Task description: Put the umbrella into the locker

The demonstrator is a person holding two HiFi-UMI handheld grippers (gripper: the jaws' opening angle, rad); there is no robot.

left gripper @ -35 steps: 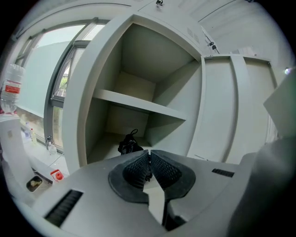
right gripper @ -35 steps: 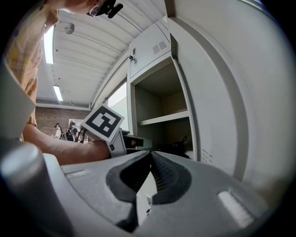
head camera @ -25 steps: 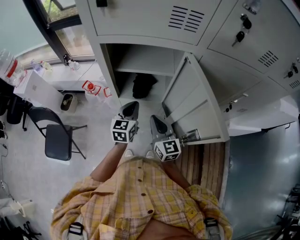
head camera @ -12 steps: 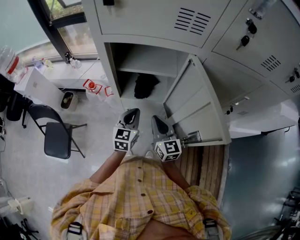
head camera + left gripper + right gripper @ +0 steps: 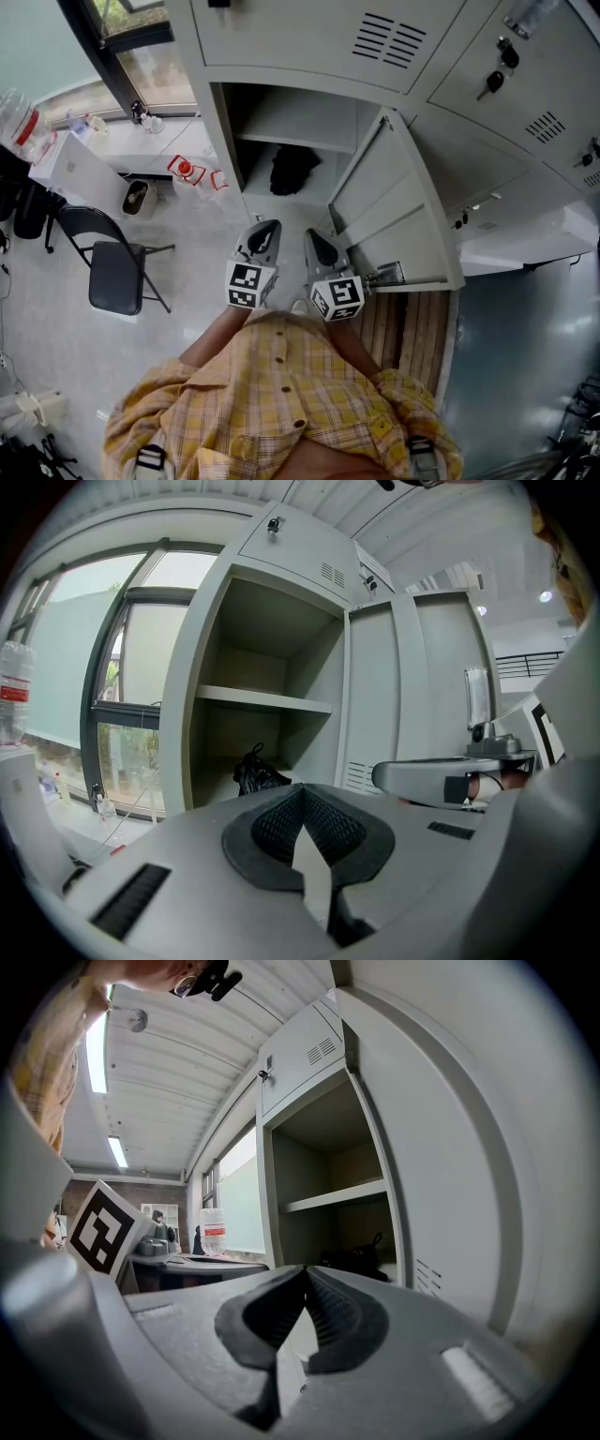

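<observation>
The black folded umbrella (image 5: 292, 169) lies on the floor of the open grey locker (image 5: 225, 141), under its shelf (image 5: 300, 122). It shows again as the dark umbrella (image 5: 258, 773) in the left gripper view and as the umbrella (image 5: 356, 1258) in the right gripper view. Both grippers hang side by side in front of the locker, apart from the umbrella. My left gripper (image 5: 263, 232) is shut with nothing in it, its jaws meeting at the tip (image 5: 302, 791). My right gripper (image 5: 319, 246) is shut and empty too (image 5: 305, 1272).
The locker door (image 5: 394, 211) stands swung open at the right, close beside the right gripper. Keys (image 5: 497, 80) hang in neighbouring locker doors. At the left are a black chair (image 5: 112, 272), a white table (image 5: 84, 169) with bottles, and a small bin (image 5: 136, 197).
The left gripper has drawn back a little from the locker toward the person and rolled slightly. The right gripper has stayed where it was. The umbrella has not moved.
</observation>
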